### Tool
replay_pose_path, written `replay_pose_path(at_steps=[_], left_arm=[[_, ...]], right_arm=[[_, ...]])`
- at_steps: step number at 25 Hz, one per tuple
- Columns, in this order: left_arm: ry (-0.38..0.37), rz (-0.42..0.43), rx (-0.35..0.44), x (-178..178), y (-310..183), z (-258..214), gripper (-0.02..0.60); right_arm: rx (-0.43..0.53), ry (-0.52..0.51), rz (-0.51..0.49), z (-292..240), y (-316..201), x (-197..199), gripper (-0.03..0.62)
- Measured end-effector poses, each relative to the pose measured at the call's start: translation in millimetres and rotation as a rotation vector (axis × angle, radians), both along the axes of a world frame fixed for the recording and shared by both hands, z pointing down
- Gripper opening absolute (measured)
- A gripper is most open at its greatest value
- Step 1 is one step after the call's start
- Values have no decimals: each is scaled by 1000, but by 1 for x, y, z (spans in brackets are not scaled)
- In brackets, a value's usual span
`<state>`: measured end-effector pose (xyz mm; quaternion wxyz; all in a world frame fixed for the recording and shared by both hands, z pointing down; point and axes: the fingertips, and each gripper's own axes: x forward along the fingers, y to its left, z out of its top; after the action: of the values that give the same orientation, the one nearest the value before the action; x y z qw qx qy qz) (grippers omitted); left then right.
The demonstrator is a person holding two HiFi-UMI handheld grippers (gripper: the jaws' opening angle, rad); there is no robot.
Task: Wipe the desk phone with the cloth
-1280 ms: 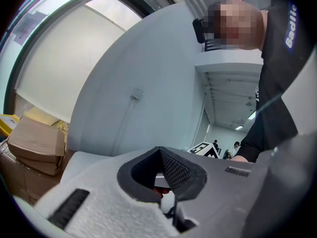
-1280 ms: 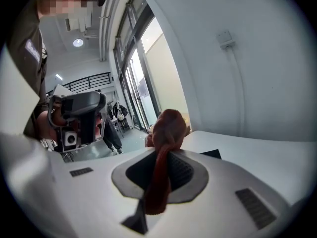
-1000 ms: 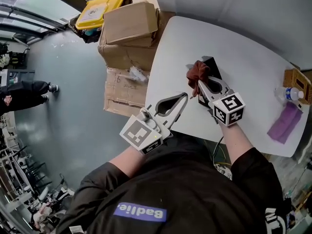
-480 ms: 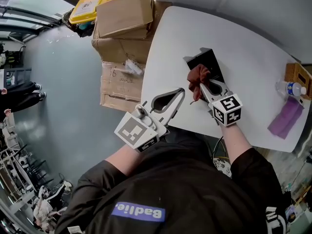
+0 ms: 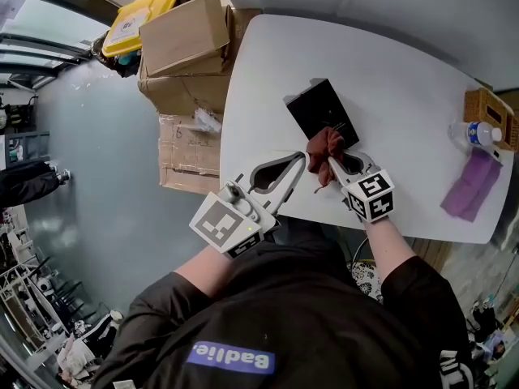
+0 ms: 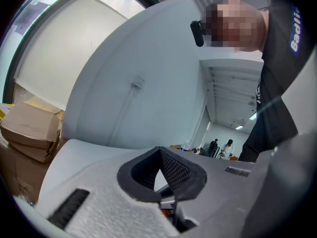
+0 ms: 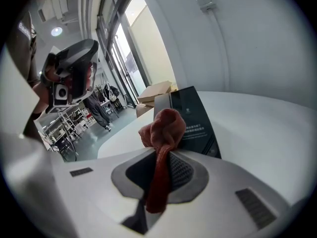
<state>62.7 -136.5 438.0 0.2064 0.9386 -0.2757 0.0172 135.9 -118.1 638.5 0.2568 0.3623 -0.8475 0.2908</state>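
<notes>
Holds a rust-red cloth pinched firmly in the right claw, bunched into a knot above the tips and trailing down between them. Has that knot at the near end of the black desk phone, lying flat on the white table; cannot tell whether touching the phone or just over it. Carries the left claw pressed together on nothing, over the table's near edge, beside the right one and clear of the phone.

Looks like mid-wipe, judging by the cloth's place at the phone's near end.

To do the pass well:
- Lay the bunched end down flat on the phone's face rather than dabbing with the knot.
- Draw straight, overlapping strokes along its length, far end to near.
- Press lightly, to avoid skating the loose phone across the smooth table.
- Consider setting the left claw's closed tips against the phone's side as a stop.
- Clamp hard enough to avoid pulling the cloth out of the claw on the drag.
</notes>
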Motion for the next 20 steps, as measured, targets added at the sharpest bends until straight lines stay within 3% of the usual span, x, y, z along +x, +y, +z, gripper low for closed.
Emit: replay_pose_path(at_steps=[9, 16, 20], left_arm=[[1, -3, 20, 22, 3, -9, 5], [14, -28, 19, 31, 11, -33, 5], [-27, -76, 32, 17, 7, -38, 5]], right_arm=[[-34, -7, -25, 1, 12, 17, 49], [73, -98, -58, -58, -33, 6, 49], [139, -121, -77, -82, -76, -7, 49]])
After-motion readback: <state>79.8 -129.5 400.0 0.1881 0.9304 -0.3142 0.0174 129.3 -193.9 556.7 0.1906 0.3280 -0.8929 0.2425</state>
